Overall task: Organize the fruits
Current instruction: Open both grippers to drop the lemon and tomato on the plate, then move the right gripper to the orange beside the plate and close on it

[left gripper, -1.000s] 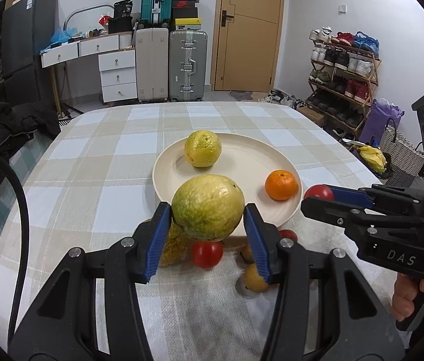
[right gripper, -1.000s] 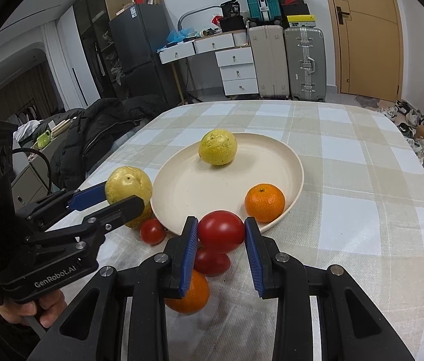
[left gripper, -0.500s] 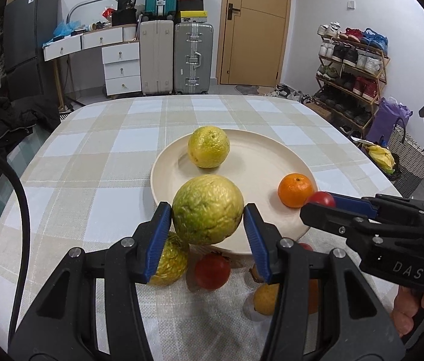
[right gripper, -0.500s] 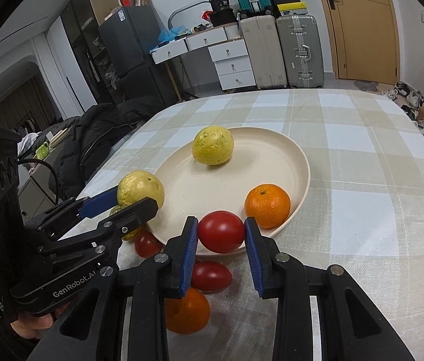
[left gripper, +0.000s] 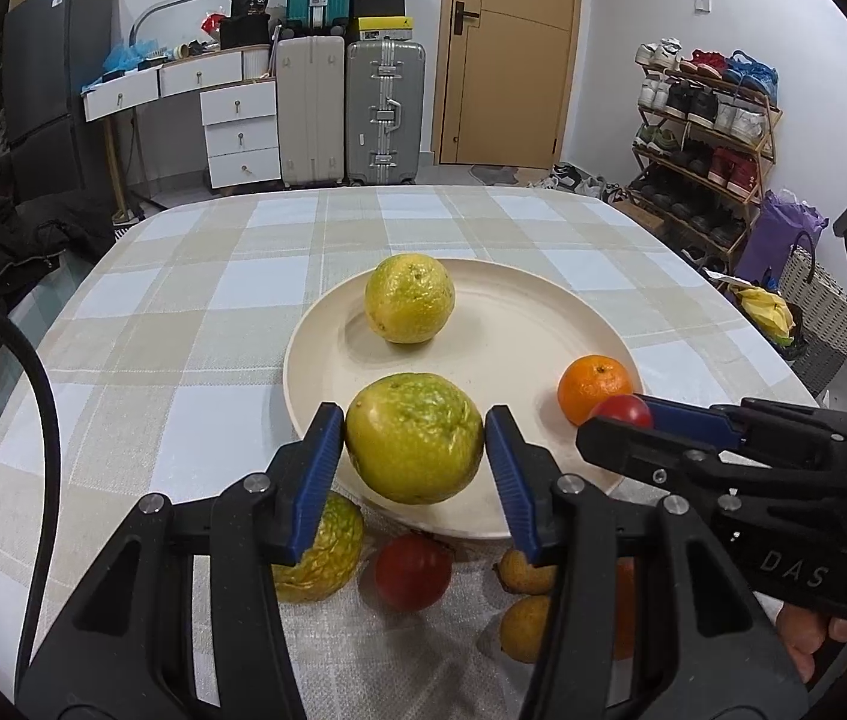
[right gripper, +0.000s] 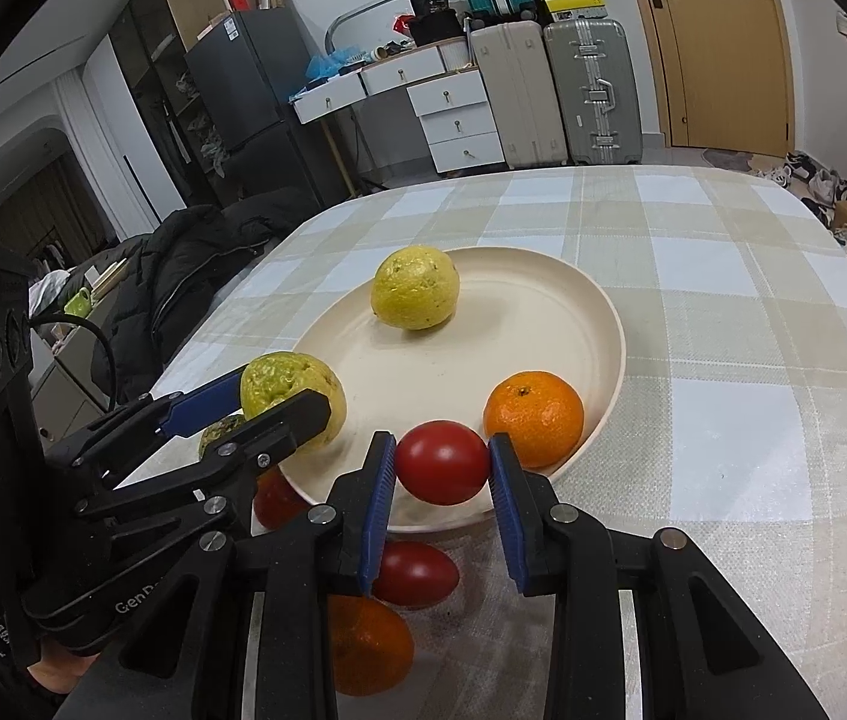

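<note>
Over the plate's [left gripper: 543, 516] near rim, both loads have advanced inward — left gripper [left gripper: 414, 459] clamped on a green-yellow citrus [left gripper: 414, 438], right gripper [right gripper: 441, 471] clamped on a tomato [right gripper: 441, 461] — release appears imminent.

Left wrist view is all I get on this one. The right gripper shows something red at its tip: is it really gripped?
Observer: Yes. The right gripper has its jaws shut on a tomato, with a pad on each side.
Operator: Is it over the plate?
Observer: It hangs at the near rim of the plate, beside the orange that lies in the plate. I cannot tell whether the two touch.
Operator: Anything under that gripper?
Observer: A second tomato and a second orange lie on the cloth below it.
</note>
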Demonstrator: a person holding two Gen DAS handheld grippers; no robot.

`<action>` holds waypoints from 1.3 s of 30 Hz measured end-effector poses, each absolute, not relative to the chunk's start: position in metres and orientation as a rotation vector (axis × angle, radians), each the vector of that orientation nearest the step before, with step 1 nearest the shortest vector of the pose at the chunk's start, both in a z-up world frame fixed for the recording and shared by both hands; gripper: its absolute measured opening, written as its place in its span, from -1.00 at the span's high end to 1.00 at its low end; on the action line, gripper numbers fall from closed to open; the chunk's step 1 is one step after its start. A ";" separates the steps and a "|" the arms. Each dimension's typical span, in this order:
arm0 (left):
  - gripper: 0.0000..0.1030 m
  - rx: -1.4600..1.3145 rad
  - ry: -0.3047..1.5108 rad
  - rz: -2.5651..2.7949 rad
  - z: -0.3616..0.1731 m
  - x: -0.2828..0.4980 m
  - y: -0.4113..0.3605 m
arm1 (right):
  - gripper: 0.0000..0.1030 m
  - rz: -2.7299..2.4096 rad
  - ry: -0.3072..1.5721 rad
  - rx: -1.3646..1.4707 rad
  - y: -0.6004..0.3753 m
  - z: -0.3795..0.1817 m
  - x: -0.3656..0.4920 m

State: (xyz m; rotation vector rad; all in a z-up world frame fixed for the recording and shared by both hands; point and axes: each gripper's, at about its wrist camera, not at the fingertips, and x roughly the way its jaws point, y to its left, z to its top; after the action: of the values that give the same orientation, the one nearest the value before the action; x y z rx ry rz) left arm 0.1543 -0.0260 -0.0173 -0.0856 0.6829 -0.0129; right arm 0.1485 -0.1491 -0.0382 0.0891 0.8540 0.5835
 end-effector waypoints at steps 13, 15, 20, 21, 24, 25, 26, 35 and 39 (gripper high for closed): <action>0.08 -0.042 0.659 -0.018 -0.009 0.149 -0.028 | -0.10 0.558 0.833 0.083 -0.157 -0.033 0.145; -0.18 -0.038 0.660 -0.020 -0.008 0.142 -0.026 | -0.45 0.551 0.833 0.065 -0.159 -0.031 0.142; -0.67 -0.007 0.641 -0.005 -0.001 0.114 -0.018 | -0.90 0.558 0.812 0.030 -0.170 -0.025 0.126; -0.71 -0.010 0.643 -0.007 0.000 0.109 -0.016 | -0.94 0.562 0.815 0.022 -0.171 -0.025 0.124; -0.99 -0.044 0.645 -0.008 0.005 0.093 -0.007 | -0.98 0.544 0.811 -0.011 -0.173 -0.025 0.114; -0.99 -0.058 0.637 -0.007 0.006 0.087 -0.005 | -0.99 0.533 0.811 -0.026 -0.174 -0.025 0.111; -0.99 -0.070 0.632 -0.007 0.008 0.083 -0.002 | -0.99 0.530 0.813 -0.035 -0.174 -0.026 0.108; -0.99 -0.040 0.655 0.010 0.005 0.064 -0.004 | -0.99 0.576 0.844 -0.064 -0.172 -0.032 0.092; -0.99 -0.030 0.667 0.007 0.000 0.061 -0.006 | -0.99 0.582 0.844 -0.120 -0.167 -0.035 0.086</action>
State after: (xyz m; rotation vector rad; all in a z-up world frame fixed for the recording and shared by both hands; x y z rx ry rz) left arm 0.0613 -0.0063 0.0000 -0.0301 0.6673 0.0071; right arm 0.0856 -0.1668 -0.0355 -0.1201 0.8442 0.5818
